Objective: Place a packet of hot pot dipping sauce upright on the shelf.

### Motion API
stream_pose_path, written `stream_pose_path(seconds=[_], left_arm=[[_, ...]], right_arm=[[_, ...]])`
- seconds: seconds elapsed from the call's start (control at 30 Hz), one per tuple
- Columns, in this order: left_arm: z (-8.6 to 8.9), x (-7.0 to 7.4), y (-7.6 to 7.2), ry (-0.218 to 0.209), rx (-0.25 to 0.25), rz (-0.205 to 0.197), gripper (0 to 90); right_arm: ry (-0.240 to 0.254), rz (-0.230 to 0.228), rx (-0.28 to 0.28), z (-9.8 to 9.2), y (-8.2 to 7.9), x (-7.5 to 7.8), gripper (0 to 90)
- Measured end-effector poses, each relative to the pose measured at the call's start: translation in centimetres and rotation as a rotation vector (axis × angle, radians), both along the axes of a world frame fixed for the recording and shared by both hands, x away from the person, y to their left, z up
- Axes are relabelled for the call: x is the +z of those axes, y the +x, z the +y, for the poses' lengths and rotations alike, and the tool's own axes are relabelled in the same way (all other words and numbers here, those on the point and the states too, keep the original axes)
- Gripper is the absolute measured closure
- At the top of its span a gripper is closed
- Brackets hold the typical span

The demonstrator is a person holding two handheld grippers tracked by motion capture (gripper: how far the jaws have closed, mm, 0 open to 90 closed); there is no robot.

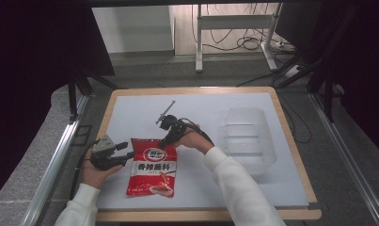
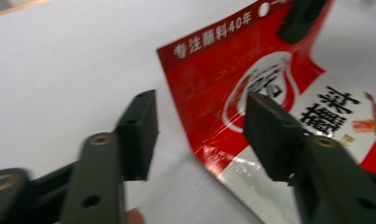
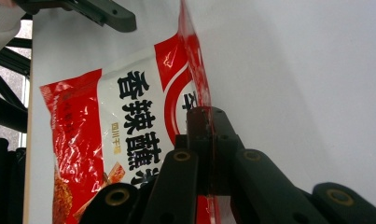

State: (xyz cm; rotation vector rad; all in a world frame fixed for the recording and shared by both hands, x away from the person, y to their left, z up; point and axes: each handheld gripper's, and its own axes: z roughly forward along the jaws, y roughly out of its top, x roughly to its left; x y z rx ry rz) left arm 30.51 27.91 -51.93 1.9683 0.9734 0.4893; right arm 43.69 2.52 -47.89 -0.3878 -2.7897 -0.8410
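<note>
Clearly, the right gripper (image 1: 169, 140) had its jaws clamped together on the top edge of the red sauce packet (image 1: 153, 168); in the right gripper view the two black jaws (image 3: 209, 140) met with the packet's (image 3: 125, 135) thin red seam pinched between them. The left gripper (image 1: 126, 150) stood with its jaws apart, near the packet's upper left corner; in the left gripper view its two jaws (image 2: 199, 135) straddled that corner of the packet (image 2: 251, 93), one jaw over the bare white table mat (image 2: 59, 70) and the other over the printed face, and whether the pads touched the foil could not be told.

One packet lay flat near the front of the mat (image 1: 201, 108), two grippers were at work, and one clear plastic container (image 1: 248, 136) stood well apart to the right.

The left hand (image 1: 95, 172) rested low at the mat's left edge, gripper pointing rightward. The right forearm, in a white sleeve (image 1: 234, 183), reached diagonally inward, its gripper angled down onto the packet's top.
</note>
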Motion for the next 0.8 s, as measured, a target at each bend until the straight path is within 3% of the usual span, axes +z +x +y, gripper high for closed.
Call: stream_pose_path(seconds=[0.23,0.5,0.8], left_arm=[[0.6,-0.1,-1.1,-0.002,0.046,0.023,34.2],[0.7,-0.7,-1.8,0.01,0.044,0.042,33.3],[1.3,-0.7,-2.1,0.008,0.058,0.048,32.3]], right_arm=[[0.022,0.031,-0.034,-0.9,-0.1,1.3,88.7],[0.052,0.076,-0.037,-1.5,-0.1,3.1,88.8],[0.082,0.072,-0.029,-1.8,-0.7,5.4,88.8]])
